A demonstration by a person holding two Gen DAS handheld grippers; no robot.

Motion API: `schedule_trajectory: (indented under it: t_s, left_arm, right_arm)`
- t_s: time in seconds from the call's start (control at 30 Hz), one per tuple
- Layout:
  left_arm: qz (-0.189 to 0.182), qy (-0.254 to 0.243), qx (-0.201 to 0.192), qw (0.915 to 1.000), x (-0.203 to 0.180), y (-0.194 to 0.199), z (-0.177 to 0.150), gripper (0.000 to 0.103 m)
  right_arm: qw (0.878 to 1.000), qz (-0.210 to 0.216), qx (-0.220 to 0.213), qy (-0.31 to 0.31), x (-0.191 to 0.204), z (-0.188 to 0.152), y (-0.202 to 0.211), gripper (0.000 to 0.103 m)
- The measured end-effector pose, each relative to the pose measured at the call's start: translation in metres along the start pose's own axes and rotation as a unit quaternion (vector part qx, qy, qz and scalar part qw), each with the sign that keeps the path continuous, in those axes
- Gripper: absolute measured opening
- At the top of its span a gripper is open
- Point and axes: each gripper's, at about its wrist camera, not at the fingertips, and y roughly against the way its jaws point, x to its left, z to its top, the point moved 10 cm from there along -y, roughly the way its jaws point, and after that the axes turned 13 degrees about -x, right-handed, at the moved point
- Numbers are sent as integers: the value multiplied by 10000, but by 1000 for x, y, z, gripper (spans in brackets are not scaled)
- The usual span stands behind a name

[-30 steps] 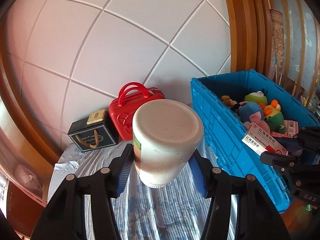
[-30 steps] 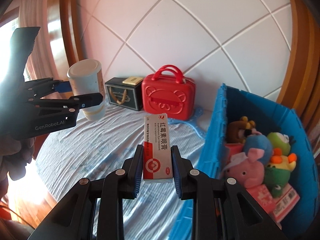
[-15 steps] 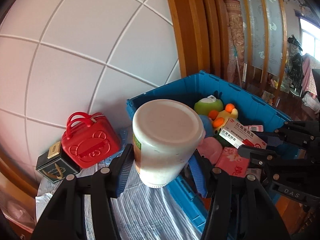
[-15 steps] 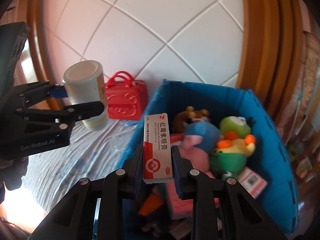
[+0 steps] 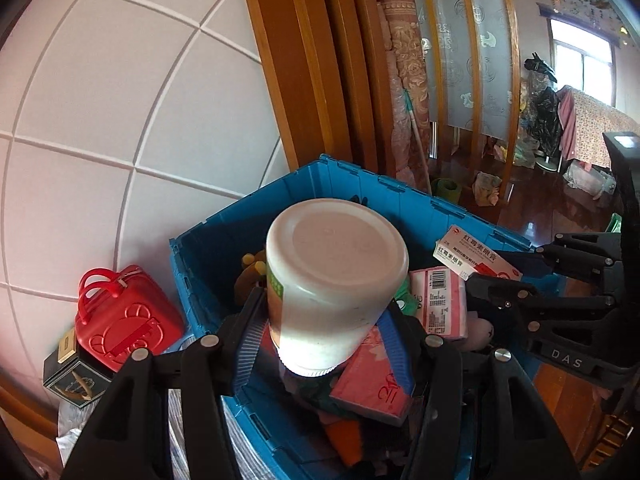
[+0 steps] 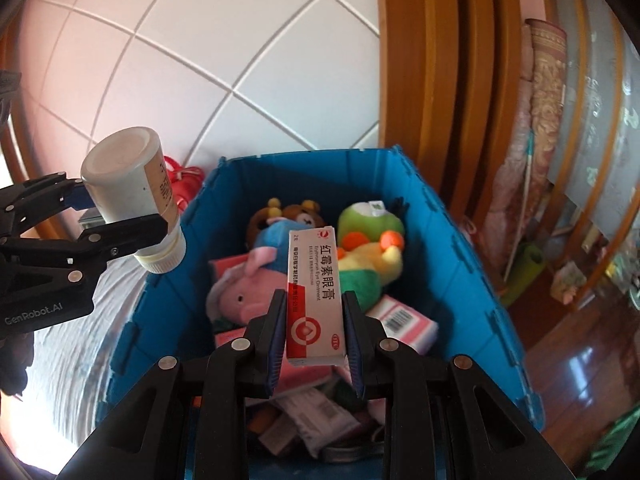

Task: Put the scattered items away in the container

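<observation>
My left gripper [image 5: 320, 344] is shut on a white plastic jar [image 5: 334, 280], held cap-down above the near left corner of the blue crate [image 5: 360, 178]. In the right wrist view the same white jar [image 6: 132, 192] hangs over the blue crate's [image 6: 448, 248] left rim. My right gripper [image 6: 314, 338] is shut on a red and white ointment box [image 6: 314, 296], held upright above the crate's middle. That ointment box [image 5: 472, 254] also shows at the right of the left wrist view. Plush toys [image 6: 360, 248] and pink packets [image 6: 404, 322] fill the crate.
A red toy case [image 5: 124, 324] and a small dark box [image 5: 74, 372] stand left of the crate against the white quilted headboard [image 5: 120, 100]. The crate sits on a striped sheet [image 6: 72, 344]. A wooden frame [image 6: 440, 60] and a glossy wood floor [image 6: 580, 344] lie to the right.
Both grippers have swung right from over the bed to above the crate, each keeping its hold. The red case and dark box have slid to the left edge of view.
</observation>
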Motion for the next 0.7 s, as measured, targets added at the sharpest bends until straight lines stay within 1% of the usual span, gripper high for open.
schedule_trajectory:
  t_s: [0.03,0.07,0.1,0.13,0.17,0.2,0.23,0.3,0.43,0.5,0.6,0.7]
  left_arm:
    - [-51,43,17,10000,-3,0,1,57]
    - [-95,81,39,9999,-6,-1,2,73]
    - [-125,128,30,9998,-8,0,3,85]
    - [-114,202,-24,9997,-7,1,5,103]
    - [-58,312,-97,9994,-5,5,7,103]
    - [5,423,-132,9990,-1,8,7,103]
    - [63,509,-118,9986,2,10,5,103]
    - [254,583,-68,9980,12,15,-2,103]
    - [844,718,68,9938,43,34,-24,103]
    - [1157,911,135,9890,64,50,-38,103]
    - [1530,1193,167,9809,92,77,-60,103]
    - [1802,1414,153,9733,117,108,-79,103]
  right_arm:
    - [10000,-31,6,-1,-3,-1,1,26]
    - [10000,-64,8,2,-6,-1,2,26]
    - [9999,-114,1,12,-8,-1,2,28]
    - [9998,-212,-11,26,-10,-2,5,34]
    - [9996,-282,-18,20,-11,-3,7,76]
    - [9996,-275,-70,-32,-13,-2,9,98]
    - [9995,-288,-103,-87,-14,-3,10,103]
    - [9996,-230,-93,-95,-13,-4,9,103]
    - [10000,-28,-95,-12,4,-1,7,103]
    - [9999,51,-121,-22,17,1,9,103]
    - [9996,252,-126,17,48,3,14,103]
    - [9989,458,-85,103,82,2,22,103]
